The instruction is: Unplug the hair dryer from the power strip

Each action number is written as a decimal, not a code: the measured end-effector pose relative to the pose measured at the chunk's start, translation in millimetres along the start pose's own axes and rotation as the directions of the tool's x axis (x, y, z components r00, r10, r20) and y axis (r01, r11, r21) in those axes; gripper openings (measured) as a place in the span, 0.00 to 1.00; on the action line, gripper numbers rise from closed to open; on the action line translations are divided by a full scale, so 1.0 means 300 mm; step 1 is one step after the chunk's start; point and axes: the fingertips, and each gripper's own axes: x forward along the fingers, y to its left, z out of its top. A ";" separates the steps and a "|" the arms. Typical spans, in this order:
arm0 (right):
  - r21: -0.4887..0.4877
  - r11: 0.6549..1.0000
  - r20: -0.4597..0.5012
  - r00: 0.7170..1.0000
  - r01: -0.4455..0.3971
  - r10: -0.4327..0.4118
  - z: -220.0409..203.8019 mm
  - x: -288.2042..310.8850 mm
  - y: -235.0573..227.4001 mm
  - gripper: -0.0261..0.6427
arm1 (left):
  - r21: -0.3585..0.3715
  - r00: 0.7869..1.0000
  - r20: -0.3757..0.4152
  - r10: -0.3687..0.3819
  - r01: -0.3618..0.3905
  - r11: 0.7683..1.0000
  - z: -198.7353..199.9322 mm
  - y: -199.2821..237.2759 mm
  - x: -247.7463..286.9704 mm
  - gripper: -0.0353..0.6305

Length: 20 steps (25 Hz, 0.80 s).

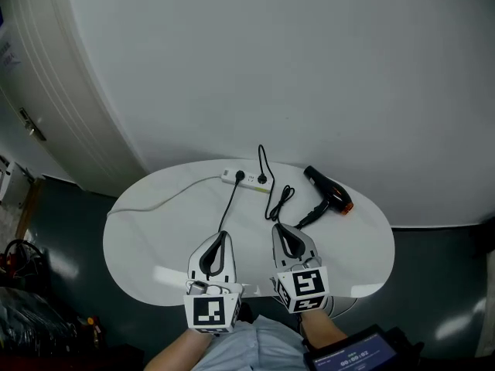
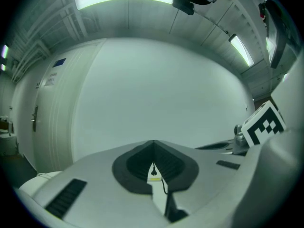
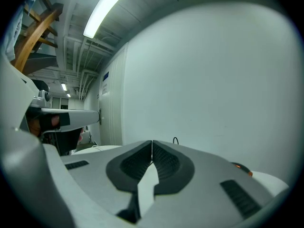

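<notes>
White plastic power strip lies ahead of the left claw and right claw, both shut and empty, seemingly poised to reach; the black hair dryer rests beyond the right.

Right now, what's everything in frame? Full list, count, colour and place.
table: 1, white, oval, under everything
power strip: 1, white, far edge of the table
plugs: 2, black, both in the power strip
hair dryer: 1, black with orange trim, lying right of the strip
black cords: 2, one coiled between dryer and strip, one running from the strip toward the near edge
white cord: 1, from the strip to the table's left edge
screen: 1, dark with a blue display, bottom right, off the table
wall: 1, white, behind the table
left gripper: 1, grey and black, near edge, jaws shut, empty
right gripper: 1, grey and black, beside it, jaws shut, empty
</notes>
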 end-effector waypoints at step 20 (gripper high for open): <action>0.003 0.999 -0.018 0.999 0.039 -0.039 -0.012 0.098 -0.108 0.04 | 0.041 0.995 -0.087 -0.054 0.058 0.997 -0.095 -0.005 0.153 0.05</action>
